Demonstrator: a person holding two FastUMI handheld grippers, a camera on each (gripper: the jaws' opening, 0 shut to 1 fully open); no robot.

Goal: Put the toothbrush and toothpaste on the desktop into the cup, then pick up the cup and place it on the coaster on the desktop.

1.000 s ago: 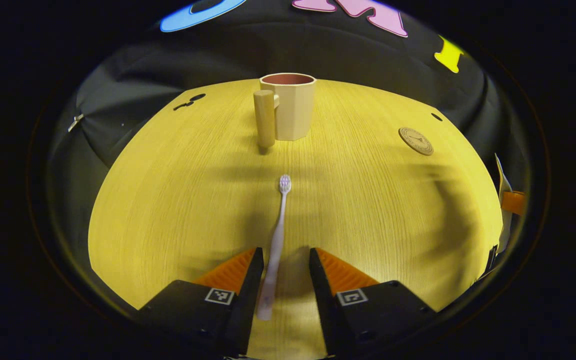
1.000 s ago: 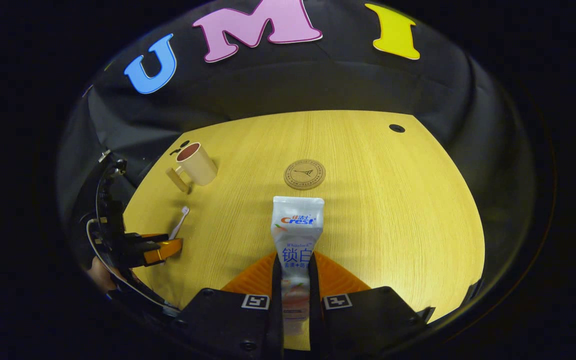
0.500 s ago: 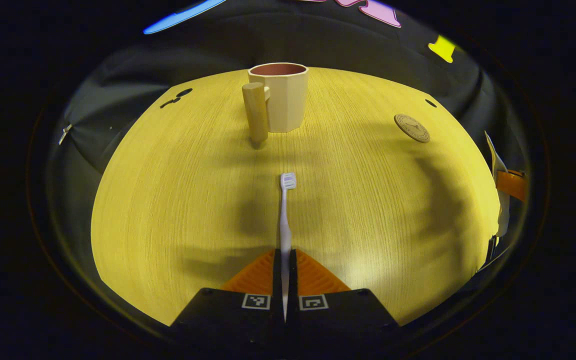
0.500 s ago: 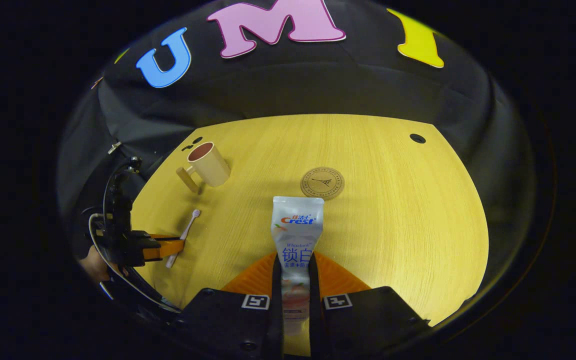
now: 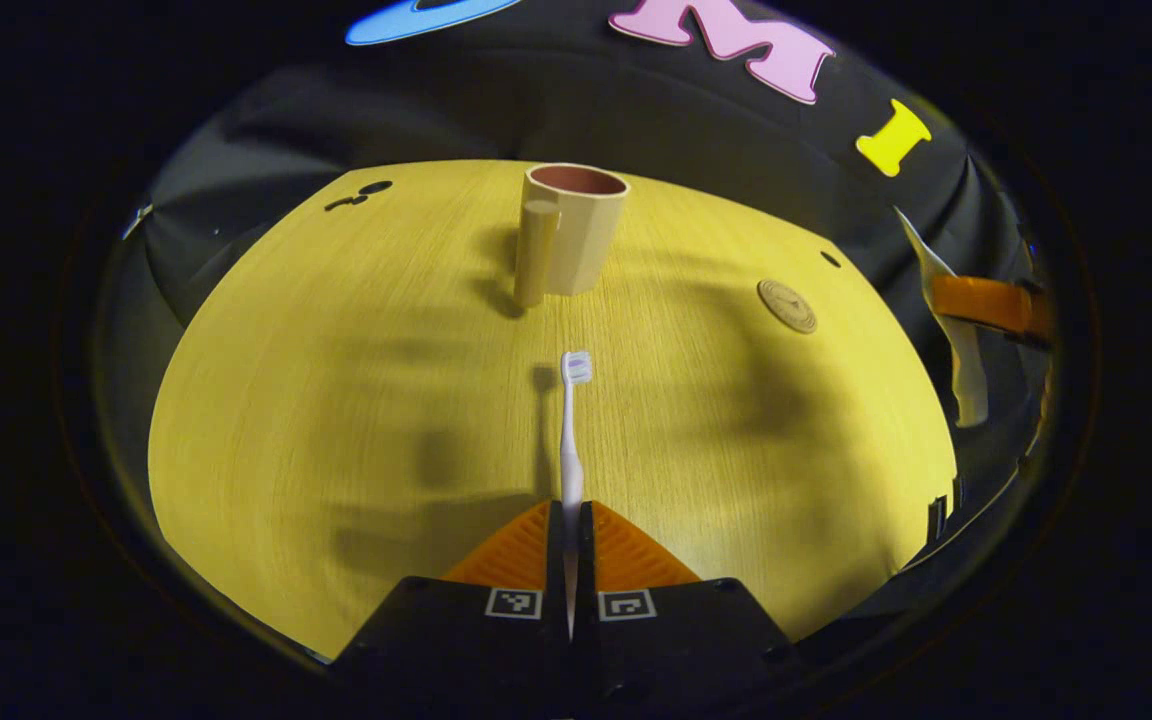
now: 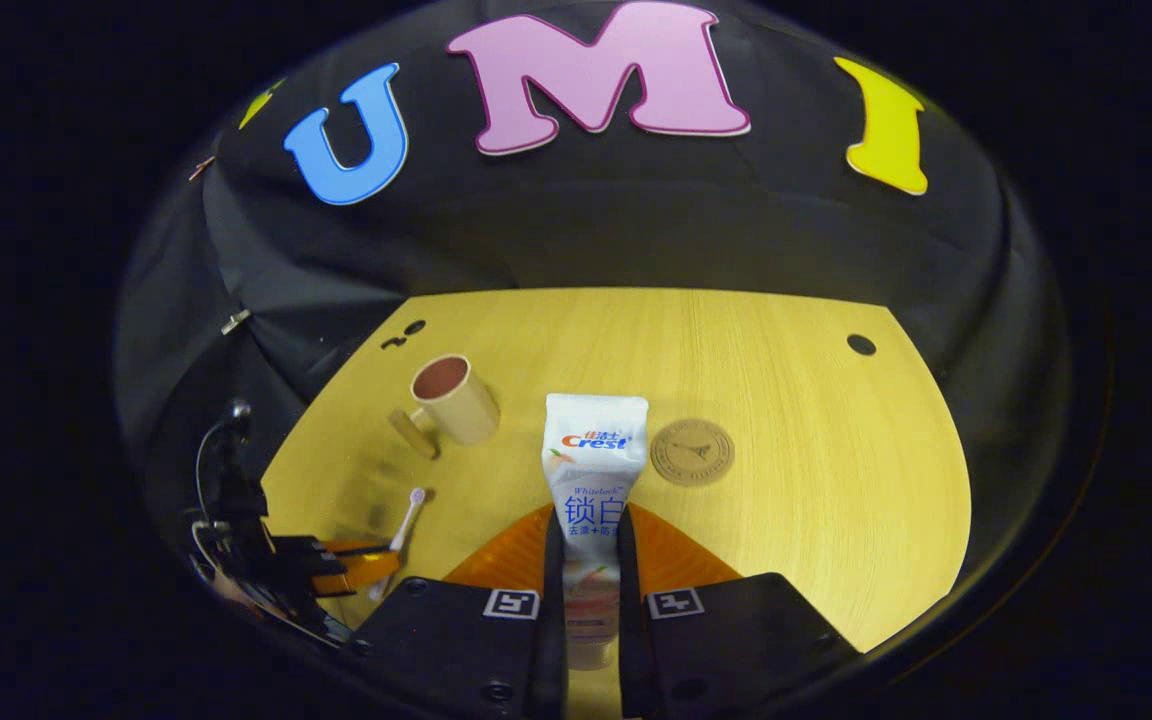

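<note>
With my left gripper [image 5: 570, 520] clamped on the toothbrush [image 5: 570, 420] and right gripper [image 6: 591, 540] pinching the toothpaste [image 6: 594, 470], I'd tip each upright above the cup [image 5: 576, 225] before releasing.

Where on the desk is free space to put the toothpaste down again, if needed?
The desk is bare right of the coaster, out to its right edge, and in front of the cup on its left side. It is tighter between cup and coaster, where the held toothpaste hangs.
</note>
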